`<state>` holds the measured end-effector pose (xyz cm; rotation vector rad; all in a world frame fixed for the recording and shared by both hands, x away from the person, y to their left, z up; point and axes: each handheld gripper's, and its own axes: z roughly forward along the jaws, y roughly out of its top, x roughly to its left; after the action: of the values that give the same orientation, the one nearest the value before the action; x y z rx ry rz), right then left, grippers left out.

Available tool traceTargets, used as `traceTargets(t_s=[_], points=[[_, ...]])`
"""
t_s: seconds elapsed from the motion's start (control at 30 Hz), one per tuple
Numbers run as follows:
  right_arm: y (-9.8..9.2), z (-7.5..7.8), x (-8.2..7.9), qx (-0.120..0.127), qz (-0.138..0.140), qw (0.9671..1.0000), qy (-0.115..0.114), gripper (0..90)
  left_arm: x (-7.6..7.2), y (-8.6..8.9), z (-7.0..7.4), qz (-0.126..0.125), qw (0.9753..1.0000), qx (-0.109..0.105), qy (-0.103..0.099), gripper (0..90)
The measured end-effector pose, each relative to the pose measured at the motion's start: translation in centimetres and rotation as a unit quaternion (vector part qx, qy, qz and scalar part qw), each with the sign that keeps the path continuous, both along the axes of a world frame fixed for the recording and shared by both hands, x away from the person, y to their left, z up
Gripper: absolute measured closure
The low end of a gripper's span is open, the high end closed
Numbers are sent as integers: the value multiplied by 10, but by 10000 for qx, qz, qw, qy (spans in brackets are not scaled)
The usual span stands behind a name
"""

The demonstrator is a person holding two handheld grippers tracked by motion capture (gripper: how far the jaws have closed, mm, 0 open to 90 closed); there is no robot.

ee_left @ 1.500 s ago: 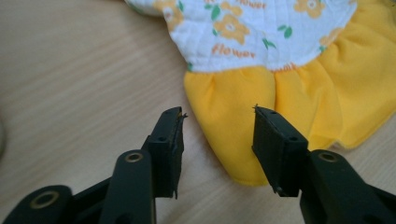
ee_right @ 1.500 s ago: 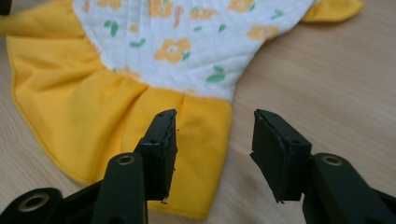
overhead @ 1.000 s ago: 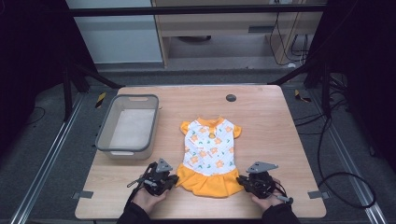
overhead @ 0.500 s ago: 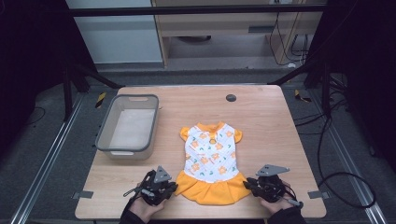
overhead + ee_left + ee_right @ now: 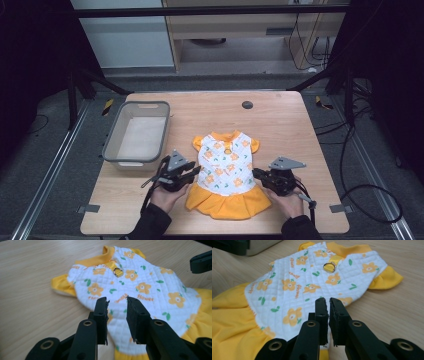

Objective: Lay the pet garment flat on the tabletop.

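Observation:
A small quilted dress, white with orange flowers and an orange skirt, lies flat on the wooden table with its collar pointing away from me. My left gripper is at the dress's left side by the waist. In the left gripper view its jaws stand apart over the white cloth, with nothing between them. My right gripper is at the dress's right edge. Its jaws are drawn together to a thin slit above the edge of the cloth.
A grey plastic bin stands on the table left of the dress, and its corner shows in the right gripper view. A small black disc sits near the table's far edge. The right gripper's jaw shows across the dress.
The dress slid a little toward me with both grippers at its hem. Both grippers have since left the hem and moved forward to the dress's sides.

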<state>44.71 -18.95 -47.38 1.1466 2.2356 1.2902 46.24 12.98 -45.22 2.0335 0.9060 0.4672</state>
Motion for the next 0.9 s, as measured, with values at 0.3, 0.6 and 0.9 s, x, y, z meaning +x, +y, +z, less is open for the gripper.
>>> traceTargets(t_s=[0.3, 0.6, 0.9], points=[[24, -19, 22, -334, 149, 9992, 188, 850, 25, -25, -33, 13, 9973, 655, 345, 706], [24, -30, 26, -653, 20, 9971, 380, 856, 29, -19, -45, 63, 9965, 694, 464, 702], [14, -14, 19, -280, -26, 9995, 140, 825, 18, -4, -27, 6, 9987, 401, 304, 647]])
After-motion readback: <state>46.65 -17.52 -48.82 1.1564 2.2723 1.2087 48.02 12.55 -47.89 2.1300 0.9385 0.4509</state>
